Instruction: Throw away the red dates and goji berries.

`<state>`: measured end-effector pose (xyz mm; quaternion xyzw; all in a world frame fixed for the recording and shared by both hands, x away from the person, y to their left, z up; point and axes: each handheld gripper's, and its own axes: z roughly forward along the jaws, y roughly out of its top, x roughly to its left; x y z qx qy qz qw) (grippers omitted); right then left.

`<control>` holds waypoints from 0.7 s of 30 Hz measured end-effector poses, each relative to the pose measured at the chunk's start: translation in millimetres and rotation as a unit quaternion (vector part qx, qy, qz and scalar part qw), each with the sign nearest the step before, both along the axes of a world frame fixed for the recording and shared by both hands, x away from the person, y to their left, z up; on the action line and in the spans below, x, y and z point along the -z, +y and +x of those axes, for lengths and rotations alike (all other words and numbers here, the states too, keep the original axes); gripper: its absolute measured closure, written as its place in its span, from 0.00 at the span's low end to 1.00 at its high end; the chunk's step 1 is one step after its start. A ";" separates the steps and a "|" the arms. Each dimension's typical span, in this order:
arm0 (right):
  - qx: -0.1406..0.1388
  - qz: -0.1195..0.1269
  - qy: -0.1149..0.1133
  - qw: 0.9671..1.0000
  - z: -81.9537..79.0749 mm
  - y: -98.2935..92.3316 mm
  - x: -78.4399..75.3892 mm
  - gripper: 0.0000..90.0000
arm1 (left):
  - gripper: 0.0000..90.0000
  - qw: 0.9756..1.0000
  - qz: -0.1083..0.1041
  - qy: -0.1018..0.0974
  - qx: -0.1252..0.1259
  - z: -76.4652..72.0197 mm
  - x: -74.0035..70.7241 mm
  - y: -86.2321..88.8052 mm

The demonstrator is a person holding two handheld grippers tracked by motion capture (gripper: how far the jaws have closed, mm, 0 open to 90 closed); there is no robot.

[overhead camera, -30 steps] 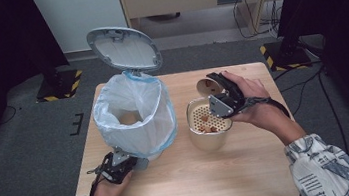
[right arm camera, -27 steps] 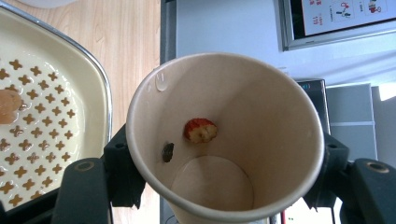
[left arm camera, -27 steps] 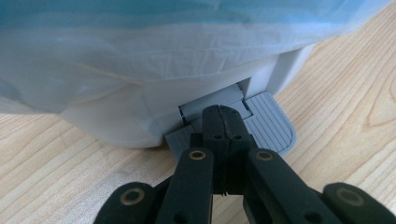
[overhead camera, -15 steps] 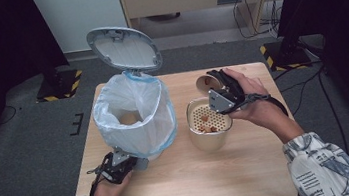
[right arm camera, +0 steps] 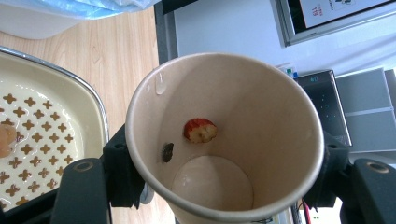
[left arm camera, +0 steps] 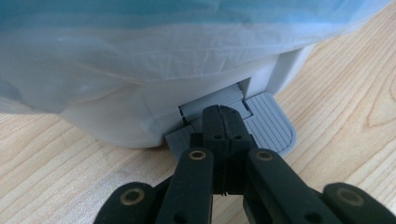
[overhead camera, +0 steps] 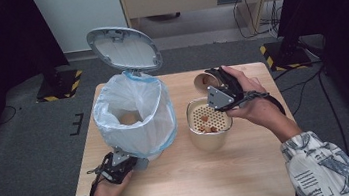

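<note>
- Paper cup: a tan cup with a pale inside, held tilted on its side in the right gripper, above the wooden table just behind the strainer bowl.
- In the right gripper view the black jaws press on the cup's two outer sides, so the gripper is closed around it about as wide as the cup.
- A small red-skinned fruit scrap clings to the cup's inner wall, with a dark speck beside it and a drop of liquid near the rim; the bottom looks wet, though that is hard to judge.
- The strainer bowl is cream with a perforated insert that carries a few orange-brown bits.
- The pedal bin stands at the table's left, lined with a white and blue bag, its grey lid raised; something brownish lies inside.
- The left gripper has its jaws pressed together with nothing between them, the tips resting on the bin's grey ribbed foot pedal.
- Against the frame one second ago, the right hand and cup have shifted slightly, the hand turned a little more over the bowl; the cup's mouth faces much the same way.
- The left gripper, the bin and its raised lid lie as they did then.
</note>
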<state>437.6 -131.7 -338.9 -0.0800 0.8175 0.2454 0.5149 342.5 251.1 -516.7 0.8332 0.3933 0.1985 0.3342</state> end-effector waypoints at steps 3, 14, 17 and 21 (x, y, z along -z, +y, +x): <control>-0.004 0.013 0.010 1.000 -1.9 2.4 -3.0 0.34 | 1.00 1.000 0.000 0.000 0.000 0.0 0.1 0.0; -0.010 0.034 0.023 0.999 -3.5 9.1 -11.0 0.34 | 1.00 1.000 0.000 0.000 0.000 0.0 0.0 0.0; -0.012 0.039 0.025 0.999 -3.9 11.7 -12.7 0.34 | 1.00 1.000 0.000 0.000 0.000 0.0 0.0 0.0; -0.014 0.046 0.027 0.998 -4.5 13.9 -14.6 0.34 | 1.00 1.000 0.000 0.000 0.000 0.0 0.0 0.0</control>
